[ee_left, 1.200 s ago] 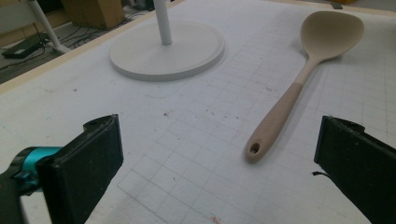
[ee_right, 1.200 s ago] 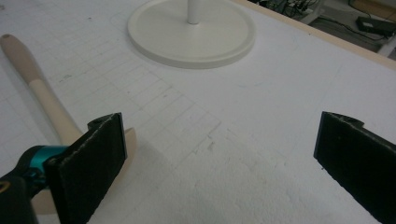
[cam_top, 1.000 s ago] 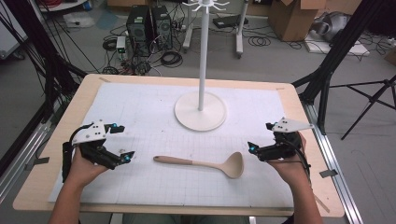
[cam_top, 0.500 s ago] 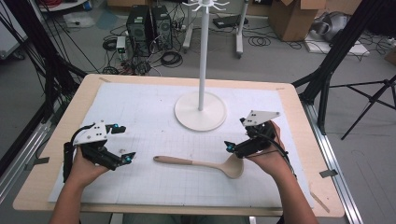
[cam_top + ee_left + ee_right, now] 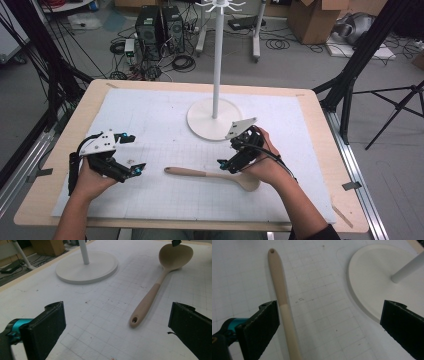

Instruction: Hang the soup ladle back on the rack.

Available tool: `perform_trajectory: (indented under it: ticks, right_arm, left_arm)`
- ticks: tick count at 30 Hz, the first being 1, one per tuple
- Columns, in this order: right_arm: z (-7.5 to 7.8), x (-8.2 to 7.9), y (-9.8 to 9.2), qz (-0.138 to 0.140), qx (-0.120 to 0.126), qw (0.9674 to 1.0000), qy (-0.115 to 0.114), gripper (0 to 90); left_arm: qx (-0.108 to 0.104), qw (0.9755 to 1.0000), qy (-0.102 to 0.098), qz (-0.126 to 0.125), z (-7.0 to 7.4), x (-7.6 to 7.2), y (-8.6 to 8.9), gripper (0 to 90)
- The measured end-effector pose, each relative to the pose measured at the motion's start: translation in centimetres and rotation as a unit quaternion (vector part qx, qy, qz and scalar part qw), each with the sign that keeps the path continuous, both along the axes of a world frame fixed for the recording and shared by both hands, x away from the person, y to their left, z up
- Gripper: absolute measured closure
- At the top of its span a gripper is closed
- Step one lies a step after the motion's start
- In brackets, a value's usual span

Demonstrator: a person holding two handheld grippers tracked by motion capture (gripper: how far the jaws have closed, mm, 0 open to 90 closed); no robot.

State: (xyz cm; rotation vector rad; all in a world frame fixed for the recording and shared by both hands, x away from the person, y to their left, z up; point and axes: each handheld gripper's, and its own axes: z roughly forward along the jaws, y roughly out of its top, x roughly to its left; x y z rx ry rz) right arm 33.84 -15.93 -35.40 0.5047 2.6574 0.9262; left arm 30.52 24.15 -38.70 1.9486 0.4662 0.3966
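Item: long beige wooden spoon (image 5: 215, 175), lying flat on the white gridded mat (image 5: 150, 115) that covers the desk (image 5: 320, 115). Its handle end, with a small hanging hole, points toward your left side; its bowl points toward your right, partly under your right hand.

Your right tool (image 5: 234, 150): jaws spread wide, holding nothing. It sits just above the spoon's neck, near the bowl. In the right gripper view the spoon's shaft (image 5: 283, 305) runs up between the jaws, close beside the left-hand jaw and not touching it as far as you can tell; the other jaw stands over the rim of the stand's base (image 5: 372, 282).

Your left tool (image 5: 129, 154): jaws spread wide, holding nothing. It rests low near the mat, apart from the spoon's handle end. In the left gripper view the spoon (image 5: 160, 282) lies ahead of the jaws, handle end nearest, bowl farthest.

Also on the desk: white round-based pole stand (image 5: 215, 117), upright, behind the spoon and just beside your right tool.
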Motion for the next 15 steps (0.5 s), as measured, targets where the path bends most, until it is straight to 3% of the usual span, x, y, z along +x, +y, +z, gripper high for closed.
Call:
perform_trajectory:
  ticks: [8, 15]
  right_arm:
    - [-1.3, 0.9, 2.0, 0.021, -0.019, 0.9986, 0.045, 1.1]
    - [-2.7, 1.0, 3.7, 0.034, -0.061, 0.9948, 0.074, 1.2]
  left_arm:
    - [0.004, 1.0, 0.001, 0.0, -0.1, 0.1, 0.0, 1.7]
    - [0.007, 1.0, -0.001, -0.001, -0.2, 0.0, -0.1, 1.7]
